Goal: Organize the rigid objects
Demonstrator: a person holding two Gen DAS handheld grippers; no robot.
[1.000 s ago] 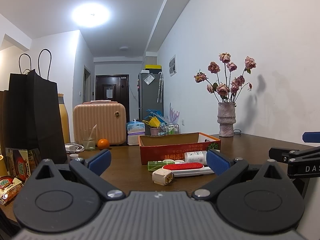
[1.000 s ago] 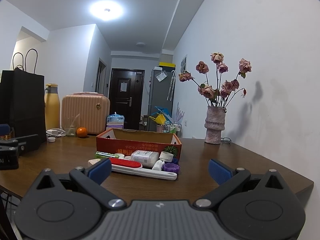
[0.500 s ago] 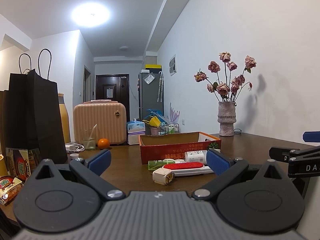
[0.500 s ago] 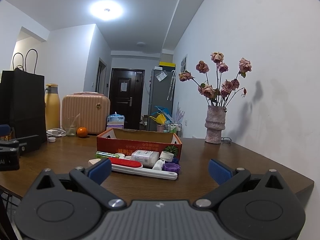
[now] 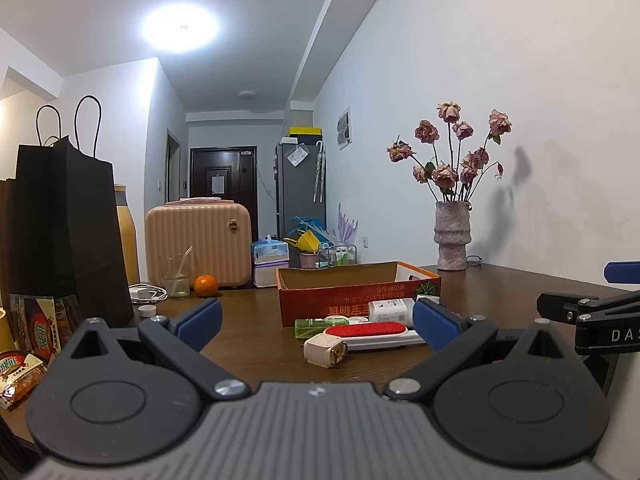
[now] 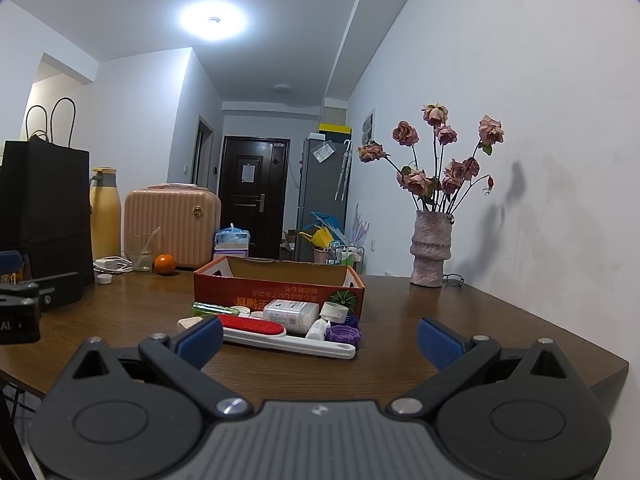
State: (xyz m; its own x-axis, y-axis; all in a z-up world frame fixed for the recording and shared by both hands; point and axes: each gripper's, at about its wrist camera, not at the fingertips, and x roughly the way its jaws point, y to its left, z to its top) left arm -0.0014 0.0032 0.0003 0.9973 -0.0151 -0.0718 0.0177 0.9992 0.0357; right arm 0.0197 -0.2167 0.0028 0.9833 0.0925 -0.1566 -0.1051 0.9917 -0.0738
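Observation:
An open red cardboard box (image 5: 344, 294) (image 6: 276, 290) stands mid-table. In front of it lies a cluster: a red-and-white lint brush (image 5: 372, 332) (image 6: 280, 338), a green tube (image 5: 316, 325) (image 6: 212, 309), a white bottle (image 5: 390, 307) (image 6: 290, 314), a cream charger block (image 5: 325, 352), a small white dropper bottle (image 6: 318, 329) and a purple cap (image 6: 344, 336). My left gripper (image 5: 316, 324) is open and empty, short of the cluster. My right gripper (image 6: 318, 340) is open and empty, also short of it. The right gripper's side shows in the left wrist view (image 5: 592, 316).
A vase of dried roses (image 5: 452, 236) (image 6: 431, 252) stands at the back right by the wall. A black paper bag (image 5: 64, 232), yellow flask (image 6: 105, 216), peach case (image 5: 198, 240), glass (image 5: 175, 276), orange (image 5: 206, 285) and snack packs (image 5: 20, 372) crowd the left.

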